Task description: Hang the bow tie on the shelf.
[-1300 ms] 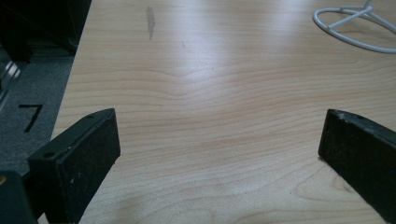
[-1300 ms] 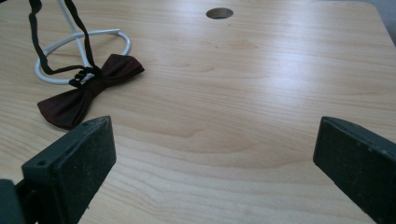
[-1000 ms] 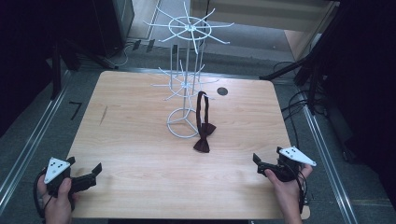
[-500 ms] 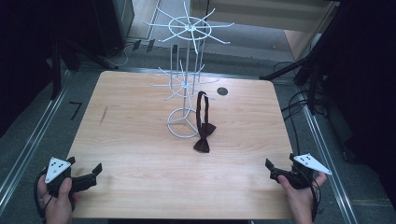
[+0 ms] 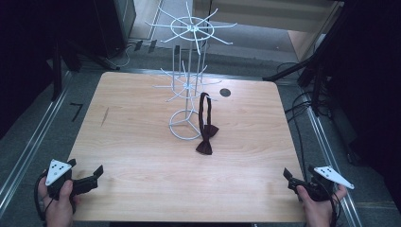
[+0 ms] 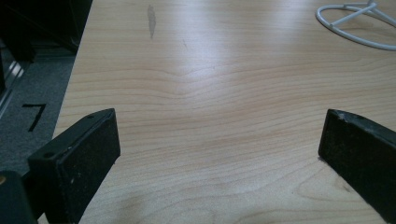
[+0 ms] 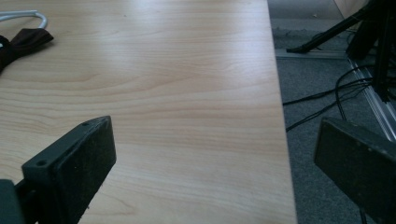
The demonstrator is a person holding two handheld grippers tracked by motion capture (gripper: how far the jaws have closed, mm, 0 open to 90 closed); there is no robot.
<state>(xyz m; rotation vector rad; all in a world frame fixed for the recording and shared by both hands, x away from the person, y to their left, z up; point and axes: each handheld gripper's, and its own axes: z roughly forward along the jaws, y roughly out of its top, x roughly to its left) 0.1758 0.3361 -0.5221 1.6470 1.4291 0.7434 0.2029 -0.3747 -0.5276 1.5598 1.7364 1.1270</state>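
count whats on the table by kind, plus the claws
white wire rack: 1
dark bow tie: 1
claws, left claw and right claw: 2
total: 4

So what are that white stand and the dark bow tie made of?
The stand looks like thin metal wire with a glossy white coating: slim rods, a ring base, radiating hooks. The bow tie looks like soft, matte dark maroon fabric, since its strap loops limply over a hook. Neither can be confirmed by sight.
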